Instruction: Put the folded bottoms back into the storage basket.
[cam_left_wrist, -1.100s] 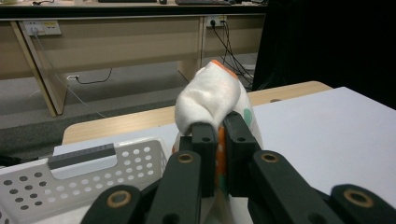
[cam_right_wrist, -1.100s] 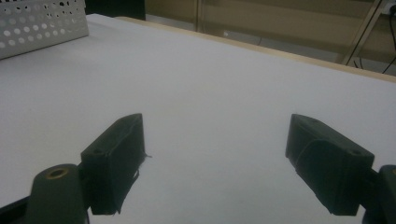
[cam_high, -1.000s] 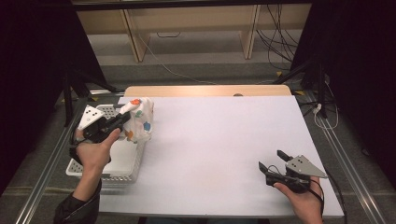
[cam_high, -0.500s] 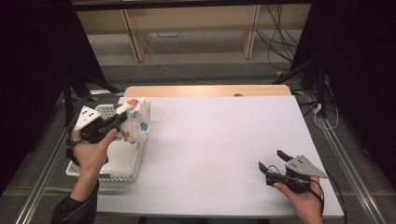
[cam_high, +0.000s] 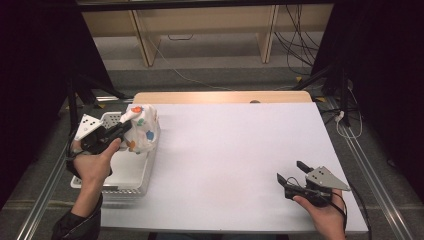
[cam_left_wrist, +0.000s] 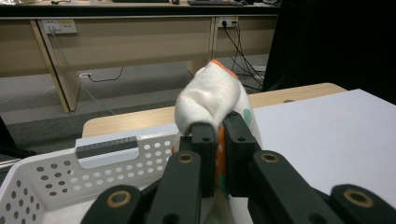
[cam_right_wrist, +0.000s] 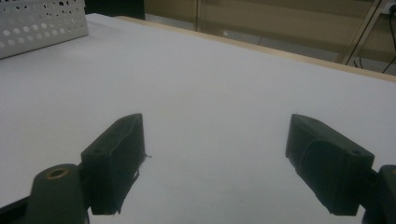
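Work surface: flat white tabletop (cam_high: 235, 150) with a light wooden strip along the far edge, dark curtains at both sides, wooden desk legs and loose cables on the grey floor beyond. Left edge of the tabletop: white perforated plastic basket (cam_high: 131, 175), rectangular, with a grey label plate on its far wall as seen in the left gripper view (cam_left_wrist: 107, 147). Left gripper (cam_high: 121, 128): held in the person's left hand (cam_high: 92, 165) above the basket's far right corner, jaws clenched on a white cloth item with orange and green spots (cam_high: 142, 131). Left gripper view: both black jaws pressed together on a fold of the spotted cloth (cam_left_wrist: 212, 95), with the cloth bunched above the jaw tips and more of it hanging down between them. Position of the cloth: lifted, at the basket's far right corner, lower part at the basket rim; contact with the basket floor cannot be told. Right gripper (cam_high: 290, 177): held in the right hand (cam_high: 325, 215) near the front right corner of the tabletop, well apart from the basket. Right gripper view: jaws spread wide, released, nothing between them (cam_right_wrist: 215, 158), bare white surface beneath, basket corner at upper left (cam_right_wrist: 42, 23).
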